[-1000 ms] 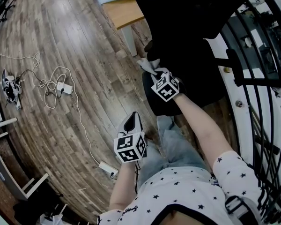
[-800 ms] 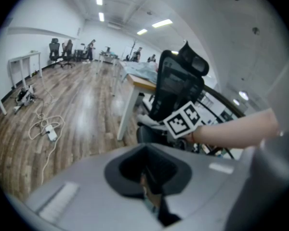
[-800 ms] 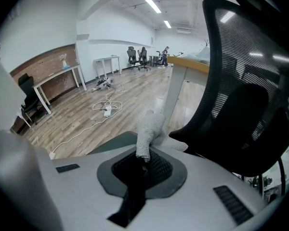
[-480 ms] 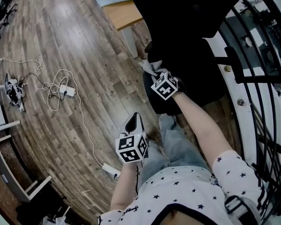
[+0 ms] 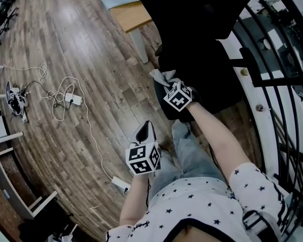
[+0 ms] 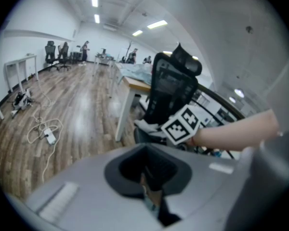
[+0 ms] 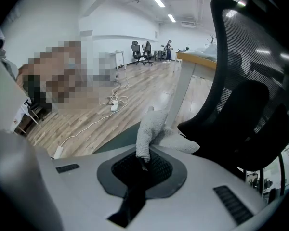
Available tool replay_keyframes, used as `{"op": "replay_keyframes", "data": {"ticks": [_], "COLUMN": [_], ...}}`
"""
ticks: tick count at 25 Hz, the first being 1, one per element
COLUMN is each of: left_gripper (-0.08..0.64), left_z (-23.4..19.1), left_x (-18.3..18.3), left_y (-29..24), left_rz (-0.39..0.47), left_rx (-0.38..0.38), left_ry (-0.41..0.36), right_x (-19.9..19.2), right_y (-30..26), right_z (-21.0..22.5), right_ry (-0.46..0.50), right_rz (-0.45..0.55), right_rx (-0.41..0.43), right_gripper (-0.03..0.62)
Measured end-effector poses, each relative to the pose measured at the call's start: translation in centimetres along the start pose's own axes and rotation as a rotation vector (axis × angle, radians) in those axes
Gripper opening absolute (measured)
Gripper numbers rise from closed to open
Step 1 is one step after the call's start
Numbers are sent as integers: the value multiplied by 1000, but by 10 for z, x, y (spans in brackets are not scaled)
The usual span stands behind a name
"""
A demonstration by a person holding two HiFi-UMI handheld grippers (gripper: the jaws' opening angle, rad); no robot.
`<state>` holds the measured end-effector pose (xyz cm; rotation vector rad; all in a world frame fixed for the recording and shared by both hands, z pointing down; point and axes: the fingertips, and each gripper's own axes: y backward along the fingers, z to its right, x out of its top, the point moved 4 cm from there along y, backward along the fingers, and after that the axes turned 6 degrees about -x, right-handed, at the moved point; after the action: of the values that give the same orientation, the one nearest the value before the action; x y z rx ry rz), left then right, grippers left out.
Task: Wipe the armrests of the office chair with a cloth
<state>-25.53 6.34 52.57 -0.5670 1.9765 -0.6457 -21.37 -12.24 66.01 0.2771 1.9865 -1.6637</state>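
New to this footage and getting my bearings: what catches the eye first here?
The black office chair fills the top of the head view, and the right gripper holds a grey cloth, pinched in its jaws, on the chair's armrest. The left gripper hangs shut and empty lower down, over the wooden floor, where a white cable lies tangled at left.

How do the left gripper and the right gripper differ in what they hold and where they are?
The right gripper grips a fluffy grey cloth in its fingers; the left gripper holds nothing. The right gripper is at the black chair armrest; the left gripper is apart from the chair, over the wooden floor. Both have their fingers closed together.
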Motion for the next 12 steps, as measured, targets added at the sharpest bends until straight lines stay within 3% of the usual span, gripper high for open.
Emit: {"op": "replay_keyframes", "data": {"ticks": [12], "left_gripper": [3], "left_z": [9], "left_x": [-4], "left_y": [14], "left_rz": [10], "left_rx": [-16], "left_ry": [-15], "right_x": [-21], "right_y": [20], "right_z": [-29], "right_ry": [16], "right_rz": [-27], "right_rx": [32], "right_gripper": [28]}}
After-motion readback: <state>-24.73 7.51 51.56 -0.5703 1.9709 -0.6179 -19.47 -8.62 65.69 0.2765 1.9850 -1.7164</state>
